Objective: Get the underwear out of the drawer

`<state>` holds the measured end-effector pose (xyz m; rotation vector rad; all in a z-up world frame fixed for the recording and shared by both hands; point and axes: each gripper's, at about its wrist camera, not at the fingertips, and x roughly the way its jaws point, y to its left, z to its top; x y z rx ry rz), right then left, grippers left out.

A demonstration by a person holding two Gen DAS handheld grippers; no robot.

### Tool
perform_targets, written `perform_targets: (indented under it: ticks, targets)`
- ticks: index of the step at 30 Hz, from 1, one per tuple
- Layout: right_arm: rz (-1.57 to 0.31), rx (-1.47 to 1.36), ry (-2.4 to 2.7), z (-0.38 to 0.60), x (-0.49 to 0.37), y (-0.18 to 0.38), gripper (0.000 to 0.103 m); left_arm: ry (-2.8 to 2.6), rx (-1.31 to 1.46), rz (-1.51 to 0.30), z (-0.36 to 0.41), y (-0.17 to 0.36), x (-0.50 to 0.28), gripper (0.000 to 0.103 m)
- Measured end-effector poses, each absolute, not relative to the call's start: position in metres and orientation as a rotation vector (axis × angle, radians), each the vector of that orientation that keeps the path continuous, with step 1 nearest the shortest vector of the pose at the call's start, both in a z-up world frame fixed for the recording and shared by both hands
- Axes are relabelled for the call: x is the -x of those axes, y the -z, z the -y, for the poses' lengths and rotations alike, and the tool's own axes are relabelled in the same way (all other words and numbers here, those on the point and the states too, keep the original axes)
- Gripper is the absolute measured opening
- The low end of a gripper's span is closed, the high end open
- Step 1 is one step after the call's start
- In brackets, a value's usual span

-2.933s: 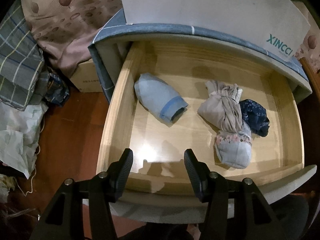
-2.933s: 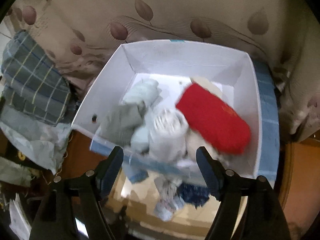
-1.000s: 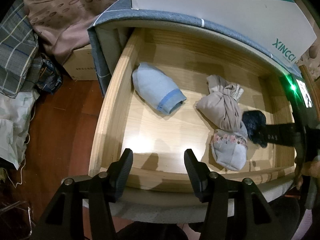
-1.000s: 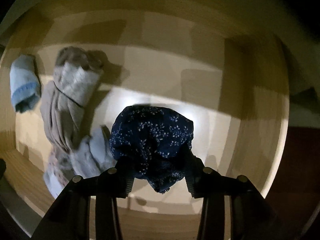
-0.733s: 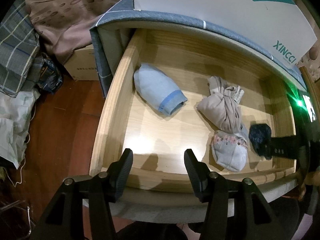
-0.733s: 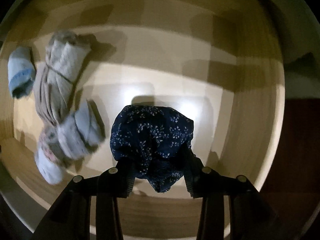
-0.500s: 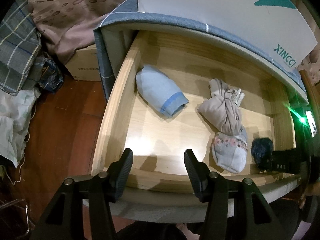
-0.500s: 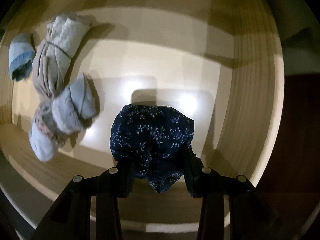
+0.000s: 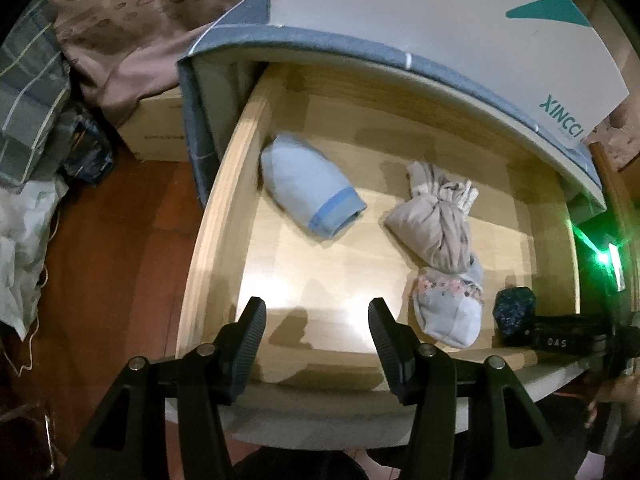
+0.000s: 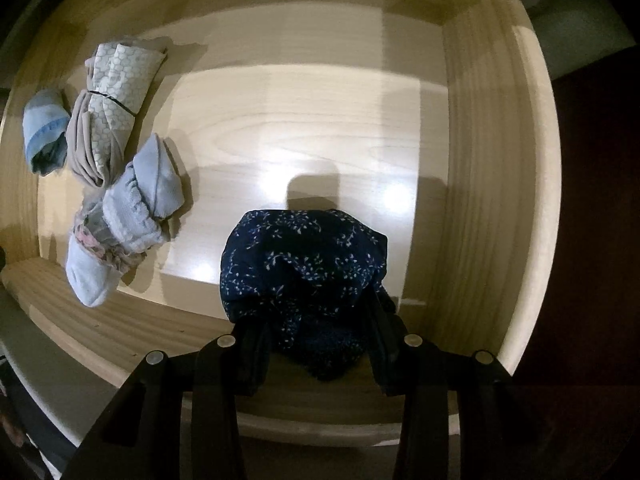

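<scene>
- The right tool [image 10: 316, 320] is clamped on a dark blue underwear bundle [image 10: 304, 268] with tiny white flowers.
- The bundle hangs in the tool over the near right corner of the open wooden drawer [image 10: 480, 160]. In the left wrist view the same bundle [image 9: 514, 310] shows by the drawer's front wall.
- The left tool [image 9: 316, 332] is apart and holds nothing. It hangs over the front edge of the drawer [image 9: 224, 208].
- Three more bundles lie on the drawer floor: a light blue roll [image 9: 310, 190] on the left, a beige knotted bundle [image 9: 434, 222] in the middle, and a pale blue bundle with pink trim [image 9: 450, 306] touching the beige one's near end.
- A white box with green letters [image 9: 440, 40] sits on top of the grey cabinet [image 9: 208, 120] above the drawer.
- Left of the cabinet are a brown patterned cloth [image 9: 132, 24], a plaid cloth [image 9: 28, 92] and a red-brown wooden floor [image 9: 116, 260].
</scene>
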<state>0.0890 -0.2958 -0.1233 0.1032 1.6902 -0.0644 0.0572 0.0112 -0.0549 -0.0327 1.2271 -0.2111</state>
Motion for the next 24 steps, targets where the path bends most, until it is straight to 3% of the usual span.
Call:
perform_targets:
  ticks: [12,24]
  targets:
    - [-1.685,-0.106,0.058,0.286,-0.085,0.126,0.039,0.220,-0.020,-1.214,0.015,0.050,-0.104,0.054]
    - [-1.683,-0.109,0.055,0.289,-0.082,0.126,0.040,0.166,-0.045,-1.260,0.031,0.077,-0.147,0.054]
